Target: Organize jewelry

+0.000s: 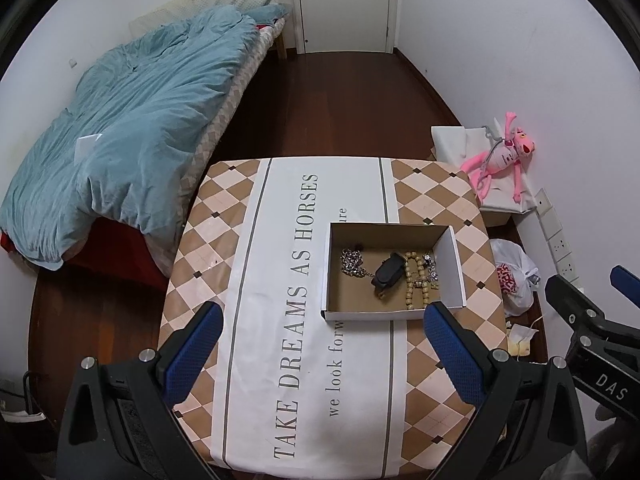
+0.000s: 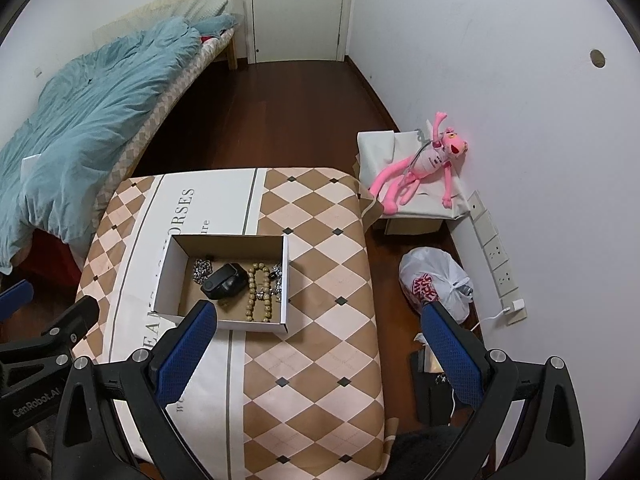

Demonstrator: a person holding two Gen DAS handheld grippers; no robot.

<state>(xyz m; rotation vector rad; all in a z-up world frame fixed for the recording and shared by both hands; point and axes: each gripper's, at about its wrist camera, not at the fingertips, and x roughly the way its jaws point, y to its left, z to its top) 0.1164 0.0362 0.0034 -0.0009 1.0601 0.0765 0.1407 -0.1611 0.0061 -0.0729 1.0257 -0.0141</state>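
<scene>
- Left wrist view: the left gripper (image 1: 322,332) hangs above the near half of the table (image 1: 224,240), its blue-padded fingers (image 1: 196,354) spread wide with nothing between them.
- A shallow cardboard box (image 1: 394,312) sits on the table's right side, partly on the white printed strip of the tablecloth (image 1: 280,280) and partly on the diamond pattern.
- Inside the box lie a silver chain (image 1: 351,263) at left, a black case (image 1: 387,276) in the middle, a string of tan beads (image 1: 416,284) to its right and a small sparkly piece (image 1: 431,268) against the right wall.
- The right gripper (image 1: 588,308) shows at the right edge, off the table's side; its fingers look parted and empty.
- A bed with a blue quilt (image 1: 132,120) fills the left; a pink plush toy (image 1: 504,156) lies on a white-covered box by the wall.

- Right wrist view: the right gripper (image 2: 316,326) hovers over the table's near right part, fingers (image 2: 186,354) wide apart and holding nothing; the left finger overlaps the box's (image 2: 168,276) near edge in the frame.
- The chain (image 2: 201,270), black case (image 2: 224,282), beads (image 2: 256,296) and sparkly piece (image 2: 278,284) rest on the box floor, all close together.
- The left gripper (image 2: 48,320) enters at the left edge; its opening cannot be told here.
- A tied white plastic bag (image 2: 434,284) sits on the wooden floor (image 2: 280,112) right of the table.
</scene>
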